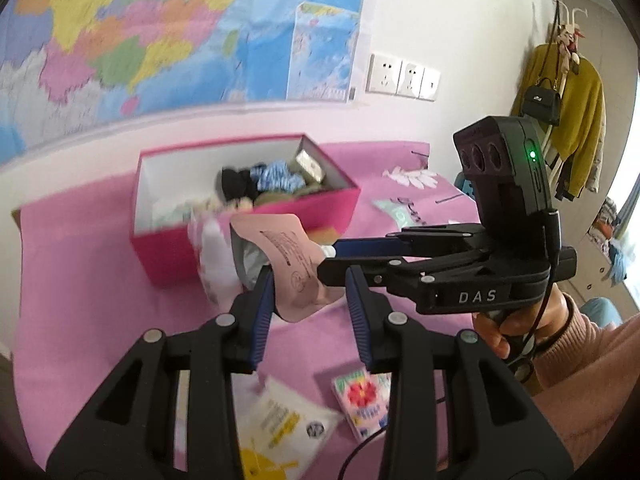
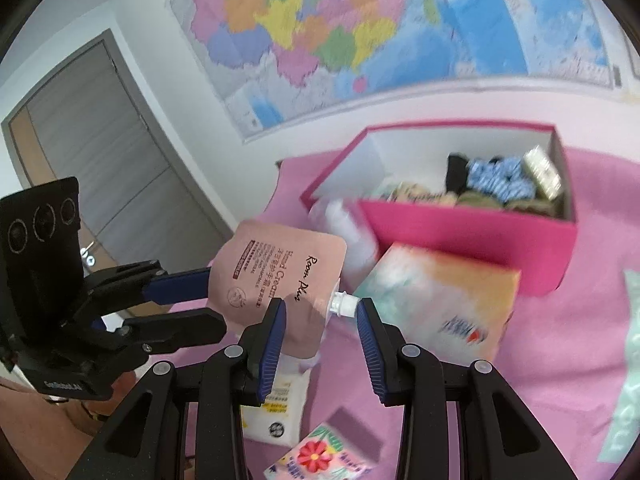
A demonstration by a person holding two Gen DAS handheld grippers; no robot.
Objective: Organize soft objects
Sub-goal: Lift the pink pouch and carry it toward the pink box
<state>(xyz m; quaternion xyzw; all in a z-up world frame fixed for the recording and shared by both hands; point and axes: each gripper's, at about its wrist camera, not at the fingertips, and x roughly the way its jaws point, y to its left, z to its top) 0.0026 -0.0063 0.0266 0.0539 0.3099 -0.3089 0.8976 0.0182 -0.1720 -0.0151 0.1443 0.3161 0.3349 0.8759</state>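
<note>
the flat pink hand-cream pouch with a white screw cap hung in the air in front of the pink cardboard box, above the pink-covered counter; its print read "room plus" and "hand cream" in the right wrist view, while the left wrist view showed only its back with small text too blurred to read. the left gripper stood wide, and the pouch's lower edge touched its left pad; seen from the right wrist view that gripper reached the pouch's side, but whether it pinched the pouch could not be told. the right gripper also stood wide, its pads either side of the white cap without closing on it; in the left wrist view its body bore the letters "das". the box lay open, with black and blue-white fabric items inside. only the right wrist view showed a pastel tissue pack leaning at the box's front wall, and a grey door. only the left wrist view showed wall sockets and a mustard sweater on a hook. a white-yellow packet and a floral tissue pack lay near the counter's front, with bare pink cloth between them and the box.
</note>
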